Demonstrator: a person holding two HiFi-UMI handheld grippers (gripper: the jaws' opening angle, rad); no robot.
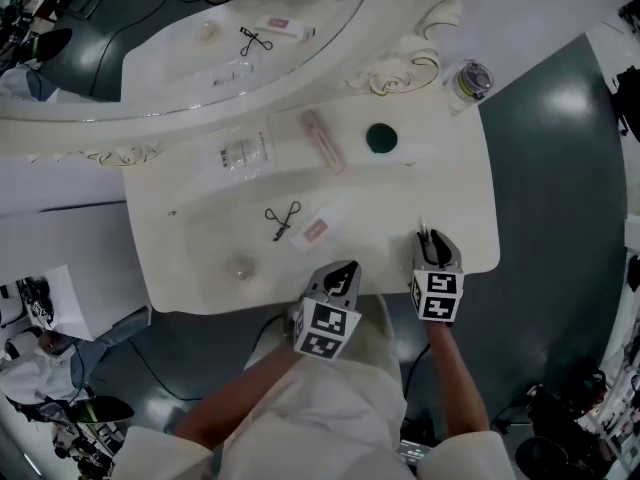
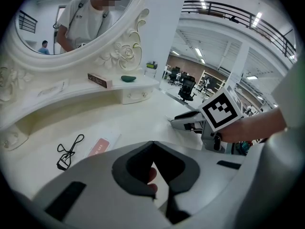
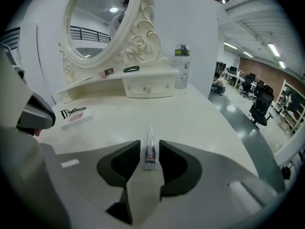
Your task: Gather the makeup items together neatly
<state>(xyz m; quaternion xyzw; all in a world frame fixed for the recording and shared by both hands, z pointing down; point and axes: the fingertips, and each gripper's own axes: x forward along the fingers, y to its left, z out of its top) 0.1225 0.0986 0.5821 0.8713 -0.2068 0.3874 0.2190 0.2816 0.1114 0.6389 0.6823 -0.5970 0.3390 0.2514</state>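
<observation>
A small glue tube (image 3: 150,152) lies on the white vanity table (image 1: 400,208) near its front right edge. My right gripper (image 3: 150,144) stands open around the tube, with a thin gap at each side of it. My left gripper (image 2: 152,144) hovers at the front edge with its jaw tips together and nothing held. Left of it lie a black eyelash curler (image 1: 283,220) and a pink-labelled packet (image 1: 314,230). On the raised shelf sit a pink box (image 1: 323,140), a green round item (image 1: 381,138) and a clear packet (image 1: 243,152).
An ornate mirror (image 1: 200,38) backs the shelf. A clear bottle (image 1: 472,81) stands at the far right corner. A small clear round item (image 1: 240,266) lies front left. A drawer (image 3: 147,88) sits under the shelf. Dark floor surrounds the table.
</observation>
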